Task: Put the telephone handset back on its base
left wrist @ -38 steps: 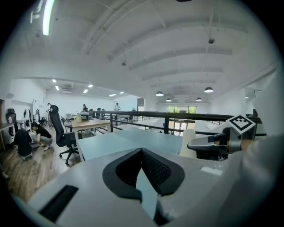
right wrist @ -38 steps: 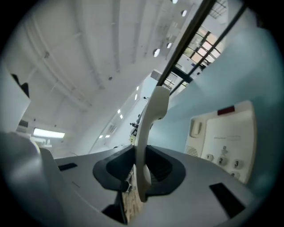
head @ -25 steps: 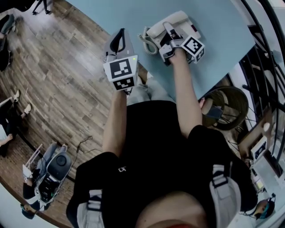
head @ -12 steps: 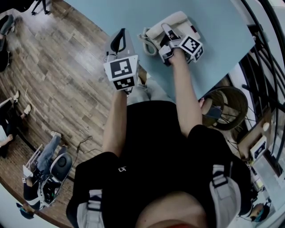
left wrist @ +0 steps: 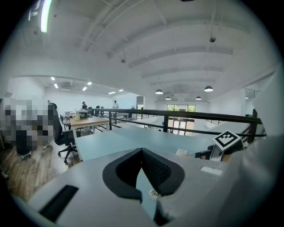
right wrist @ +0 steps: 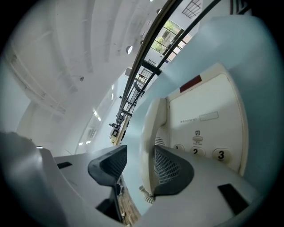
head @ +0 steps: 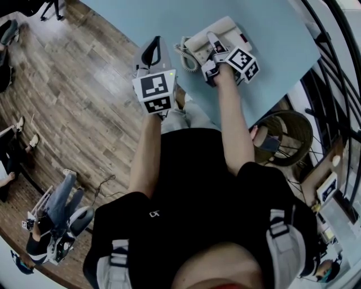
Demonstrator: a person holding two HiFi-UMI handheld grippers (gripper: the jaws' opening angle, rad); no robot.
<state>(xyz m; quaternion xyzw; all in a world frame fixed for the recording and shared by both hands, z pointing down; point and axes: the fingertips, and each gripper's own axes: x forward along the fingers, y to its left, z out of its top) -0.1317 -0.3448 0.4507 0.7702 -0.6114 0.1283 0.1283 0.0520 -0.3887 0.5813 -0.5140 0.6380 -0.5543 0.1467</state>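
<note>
Head view: base (head: 228,29) sits on the blue table (head: 169,17), near the edge closest to the person. The handset (head: 197,40) lies along the base's left side and looks seated in its cradle. The coiled cord (head: 186,57) is bunched just left of the base. The right gripper (head: 215,45) is over the near end of the handset. The left gripper (head: 150,52) hangs well to the left of the base at the table edge and touches nothing. Left gripper view: the left gripper (left wrist: 142,153) has its pads meeting at the tips with nothing between them, and a bit of cord (left wrist: 153,193) shows through the gap below. Right gripper view: the right gripper (right wrist: 135,162) has its jaws apart and straddles the handset (right wrist: 153,128). The pad on the keypad side lies against the handset and the other pad stands clear of it, so there is no clamp. Keys 1–3 on the base (right wrist: 208,106) show just beyond. The cord (right wrist: 146,195) trails below the handset's end. Judgement: placement looks essentially done and the step in hand is the release. To do it well, spread the jaws a little more so the touching pad frees, then draw straight back along the handset's axis. Avoid any sideways drag that could tip the handset out of the cradle, and keep the pads off the cord.
</note>
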